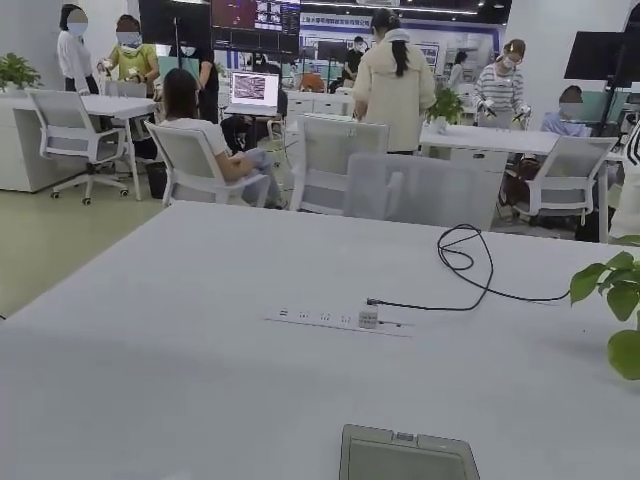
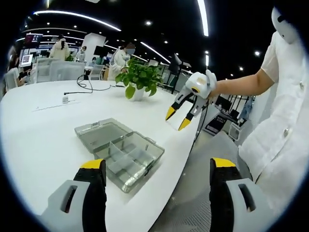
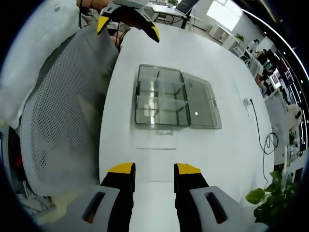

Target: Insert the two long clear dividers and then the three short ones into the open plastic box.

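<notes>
The open box (image 3: 145, 116) lies on the tabletop (image 3: 193, 159), its lid (image 3: 200, 104) flat beside it, and clear dividers (image 3: 161, 99) seem to stand inside already. Both grippers hang back from the box, empty: the left gripper (image 2: 157, 179) has its fingers spread wide, the right gripper (image 3: 153, 175) slightly apart. Insertion looks done or nearly so. Next comes checking that each divider sits fully down.
</notes>
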Tool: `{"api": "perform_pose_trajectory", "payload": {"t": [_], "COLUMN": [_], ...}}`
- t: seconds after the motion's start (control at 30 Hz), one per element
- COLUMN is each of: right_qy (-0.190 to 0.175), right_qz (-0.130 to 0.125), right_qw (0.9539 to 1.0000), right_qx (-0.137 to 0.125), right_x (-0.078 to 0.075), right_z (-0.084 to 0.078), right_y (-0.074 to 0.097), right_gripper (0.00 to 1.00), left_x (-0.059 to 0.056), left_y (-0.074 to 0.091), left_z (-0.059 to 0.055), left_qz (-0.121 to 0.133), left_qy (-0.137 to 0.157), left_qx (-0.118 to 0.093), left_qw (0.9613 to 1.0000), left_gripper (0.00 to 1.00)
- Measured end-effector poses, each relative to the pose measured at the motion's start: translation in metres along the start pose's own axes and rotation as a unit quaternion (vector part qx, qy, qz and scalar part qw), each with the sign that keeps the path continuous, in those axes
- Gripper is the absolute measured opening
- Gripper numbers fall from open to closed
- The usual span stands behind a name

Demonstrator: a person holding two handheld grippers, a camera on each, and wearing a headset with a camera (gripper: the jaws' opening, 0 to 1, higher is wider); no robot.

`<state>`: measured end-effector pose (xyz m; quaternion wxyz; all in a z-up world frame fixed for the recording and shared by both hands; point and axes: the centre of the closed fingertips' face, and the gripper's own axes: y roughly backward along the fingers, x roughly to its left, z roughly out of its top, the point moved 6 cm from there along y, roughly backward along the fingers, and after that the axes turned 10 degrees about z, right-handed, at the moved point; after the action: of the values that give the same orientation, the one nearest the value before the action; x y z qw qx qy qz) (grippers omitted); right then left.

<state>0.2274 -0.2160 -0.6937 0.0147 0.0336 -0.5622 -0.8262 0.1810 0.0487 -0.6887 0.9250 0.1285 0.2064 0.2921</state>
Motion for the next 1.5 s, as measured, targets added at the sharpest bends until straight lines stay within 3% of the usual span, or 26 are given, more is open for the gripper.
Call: {"api": "perform_pose_trajectory", "payload": {"t": [0.13, 0.23, 0.33, 0.5, 0.6, 0.7, 0.8, 0.83, 0.9, 1.03, 1.33, 1.5], "right_qy": [-0.006, 0.002, 0.008, 0.012, 0.014, 0.022, 0.031, 0.032, 0.034, 0.044, 0.064, 0.067], "right_qz": [-0.011, -0.015, -0.021, -0.029, -0.033, -0.034, -0.036, -0.035, -0.035, -0.037, -0.037, -0.037], "right_qw": [0.9996, 0.9993, 0.9989, 0.9981, 0.9977, 0.9973, 0.9967, 0.9966, 0.9963, 0.9961, 0.9956, 0.9957], "right_qx": [-0.025, -0.034, -0.041, -0.052, -0.058, -0.062, -0.065, -0.068, -0.070, -0.068, -0.057, -0.052], "right_x": [0.005, 0.010, 0.012, 0.016, 0.019, 0.023, 0.026, 0.026, 0.026, 0.027, 0.029, 0.029], "right_z": [0.025, 0.041, 0.055, 0.075, 0.087, 0.097, 0.107, 0.110, 0.114, 0.120, 0.129, 0.129], "right_y": [0.007, 0.010, 0.014, 0.022, 0.025, 0.027, 0.030, 0.030, 0.031, 0.032, 0.029, 0.028], "right_gripper": [0.33, 0.33, 0.33, 0.33, 0.33, 0.33, 0.33, 0.33, 0.33, 0.33, 0.33, 0.33], "left_x": [-0.008, -0.015, -0.022, -0.028, -0.030, -0.033, -0.036, -0.037, -0.037, -0.040, -0.049, -0.052], "left_y": [-0.010, -0.018, -0.025, -0.037, -0.043, -0.047, -0.051, -0.051, -0.054, -0.056, -0.062, -0.062], "left_z": [0.012, 0.021, 0.028, 0.034, 0.033, 0.033, 0.032, 0.031, 0.031, 0.034, 0.036, 0.035], "left_qz": [-0.009, -0.020, -0.030, -0.036, -0.034, -0.038, -0.044, -0.048, -0.049, -0.055, -0.077, -0.083], "left_qy": [0.012, 0.043, 0.052, 0.101, 0.123, 0.150, 0.187, 0.196, 0.201, 0.235, 0.267, 0.264], "left_qx": [-0.008, -0.011, -0.018, -0.012, 0.004, 0.011, 0.024, 0.030, 0.023, 0.018, 0.020, 0.023], "left_qw": [0.9998, 0.9988, 0.9980, 0.9942, 0.9919, 0.9879, 0.9811, 0.9790, 0.9782, 0.9704, 0.9604, 0.9608], "left_gripper": [0.88, 0.83, 0.79, 0.69, 0.63, 0.56, 0.46, 0.40, 0.34, 0.29, 0.13, 0.04]}}
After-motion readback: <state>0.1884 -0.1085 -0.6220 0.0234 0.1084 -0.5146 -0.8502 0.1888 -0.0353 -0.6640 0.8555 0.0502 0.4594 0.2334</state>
